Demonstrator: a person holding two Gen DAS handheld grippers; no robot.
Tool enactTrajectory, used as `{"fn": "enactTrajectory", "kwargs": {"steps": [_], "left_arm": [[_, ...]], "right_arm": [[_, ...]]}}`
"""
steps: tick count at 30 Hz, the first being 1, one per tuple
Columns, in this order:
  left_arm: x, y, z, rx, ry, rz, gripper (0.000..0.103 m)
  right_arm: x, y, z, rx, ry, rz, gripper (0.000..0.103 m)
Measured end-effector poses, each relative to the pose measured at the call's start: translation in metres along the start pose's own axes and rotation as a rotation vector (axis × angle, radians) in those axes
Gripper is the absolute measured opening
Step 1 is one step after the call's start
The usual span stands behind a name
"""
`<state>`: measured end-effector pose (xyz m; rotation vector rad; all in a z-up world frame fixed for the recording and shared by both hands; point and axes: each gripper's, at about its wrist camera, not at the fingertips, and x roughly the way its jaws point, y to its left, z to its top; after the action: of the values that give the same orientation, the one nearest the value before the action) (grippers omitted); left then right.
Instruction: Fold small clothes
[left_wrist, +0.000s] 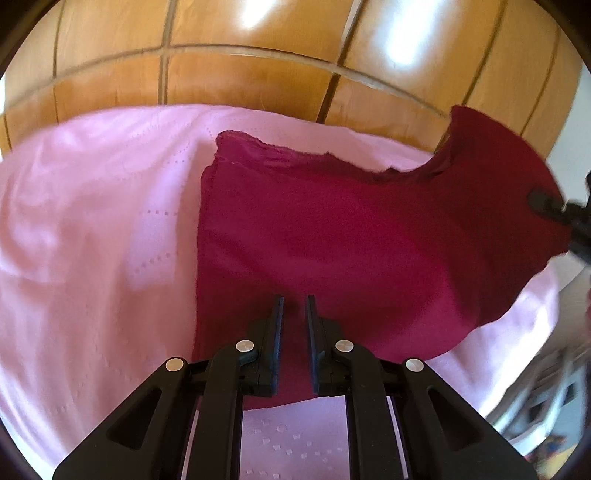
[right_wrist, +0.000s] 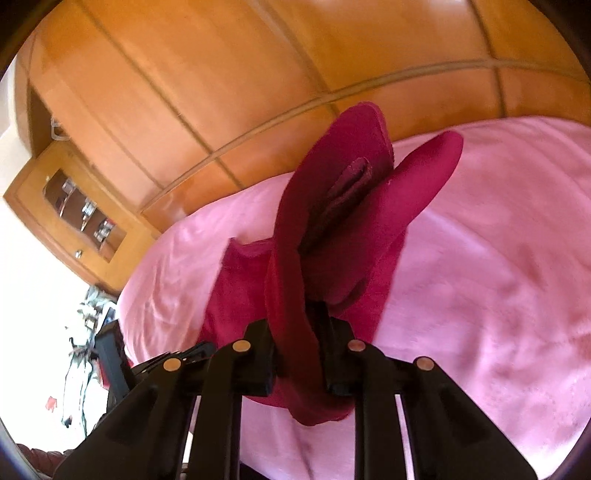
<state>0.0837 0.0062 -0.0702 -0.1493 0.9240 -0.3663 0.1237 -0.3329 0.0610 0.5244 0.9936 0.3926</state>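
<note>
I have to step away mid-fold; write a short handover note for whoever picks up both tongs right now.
Left tongs: slightly open, holding nothing, over the near edge of the dark red garment.
Right tongs: shut on the garment's right side, lifting it off the pink bedsheet.
Done: the rest of the garment lies flat on the sheet.
Left: carry the lifted side across to the left, lay it down, smooth, finish folding.

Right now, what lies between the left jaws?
In the left wrist view, the left gripper has only flat crimson garment showing in its narrow gap, apparently unpinched.
</note>
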Motion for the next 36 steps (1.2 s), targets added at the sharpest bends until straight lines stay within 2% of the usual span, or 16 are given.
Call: {"fn": "enactTrajectory", "kwargs": {"steps": [5, 10, 13, 16, 17, 19, 21, 22, 24, 26, 27, 31, 34, 36], "left_arm": [[-0.017, 0.033, 0.015, -0.14, -0.025, -0.164, 0.009], [-0.03, 0.054, 0.025, -0.216, -0.051, -0.264, 0.009], [-0.036, 0.069, 0.029, -0.271, -0.07, -0.309, 0.009], [-0.031, 0.085, 0.029, -0.354, -0.049, -0.376, 0.009], [-0.029, 0.088, 0.029, -0.372, -0.039, -0.398, 0.012], [-0.025, 0.094, 0.028, -0.422, -0.023, -0.43, 0.045], [-0.021, 0.1, 0.027, -0.483, -0.021, -0.478, 0.05], [-0.02, 0.101, 0.028, -0.499, -0.018, -0.492, 0.05], [-0.023, 0.102, 0.032, -0.511, -0.027, -0.497, 0.05], [-0.026, 0.1, 0.035, -0.507, -0.025, -0.515, 0.058], [-0.024, 0.1, 0.038, -0.505, -0.02, -0.516, 0.064], [-0.018, 0.092, 0.049, -0.474, 0.01, -0.474, 0.064], [-0.002, 0.077, 0.06, -0.431, 0.069, -0.427, 0.064], [0.002, 0.068, 0.063, -0.409, 0.105, -0.395, 0.064]], "right_arm": [[0.037, 0.055, -0.002, -0.117, 0.06, 0.032, 0.016], [0.083, 0.106, -0.022, -0.226, 0.14, 0.08, 0.016], [0.118, 0.122, -0.039, -0.271, 0.202, 0.063, 0.016], [0.143, 0.129, -0.057, -0.314, 0.259, 0.051, 0.016], [0.146, 0.131, -0.061, -0.336, 0.27, 0.052, 0.017], [0.143, 0.133, -0.066, -0.367, 0.265, 0.082, 0.025], [0.138, 0.131, -0.066, -0.354, 0.261, 0.163, 0.038], [0.13, 0.129, -0.065, -0.344, 0.251, 0.21, 0.04], [0.111, 0.115, -0.062, -0.3, 0.234, 0.286, 0.048], [0.095, 0.104, -0.062, -0.276, 0.198, 0.28, 0.049], [0.082, 0.09, -0.062, -0.257, 0.175, 0.257, 0.049], [0.055, 0.047, -0.068, -0.193, 0.119, 0.135, 0.05], [0.046, 0.022, -0.072, -0.157, 0.102, 0.046, 0.049], [0.039, 0.015, -0.072, -0.147, 0.092, 0.028, 0.048]]}}
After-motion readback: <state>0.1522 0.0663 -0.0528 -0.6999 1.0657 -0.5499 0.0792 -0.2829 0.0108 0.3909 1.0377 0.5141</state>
